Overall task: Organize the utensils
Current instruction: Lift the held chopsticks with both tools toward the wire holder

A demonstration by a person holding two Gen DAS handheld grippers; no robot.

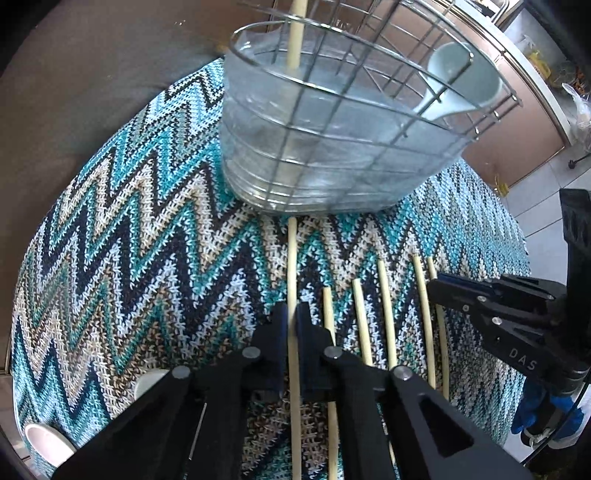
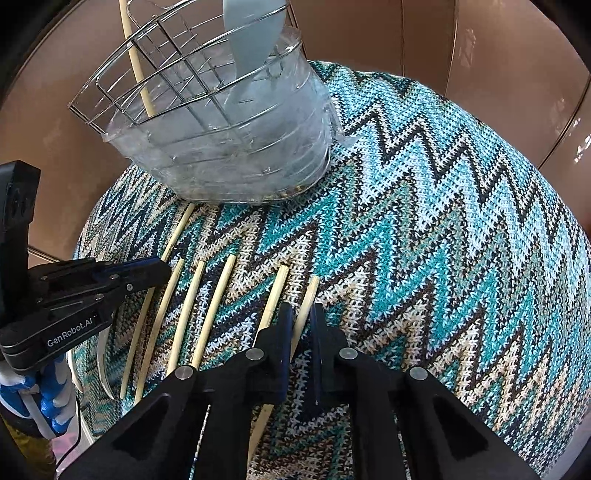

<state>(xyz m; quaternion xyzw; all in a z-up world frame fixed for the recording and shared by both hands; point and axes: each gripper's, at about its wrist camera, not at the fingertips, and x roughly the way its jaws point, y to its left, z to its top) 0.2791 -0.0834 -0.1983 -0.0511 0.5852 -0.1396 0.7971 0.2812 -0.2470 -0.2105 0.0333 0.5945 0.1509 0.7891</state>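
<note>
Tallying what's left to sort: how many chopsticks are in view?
7 chopsticks: six side by side on the mat, the end ones in the left gripper and right gripper; one in the wire holder. More may be hidden.

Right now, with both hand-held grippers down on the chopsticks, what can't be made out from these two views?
- Near ends of the chopsticks: both views, hidden under the gripper bodies.
- White dishes: left wrist view, cut off by the frame edge and left hand-held gripper.
- Pale blue spoon in the wire holder: right wrist view, top cut off; lower part blurred behind the plastic liner.
- Right hand-held gripper: pad contact with its chopstick unclear.
</note>
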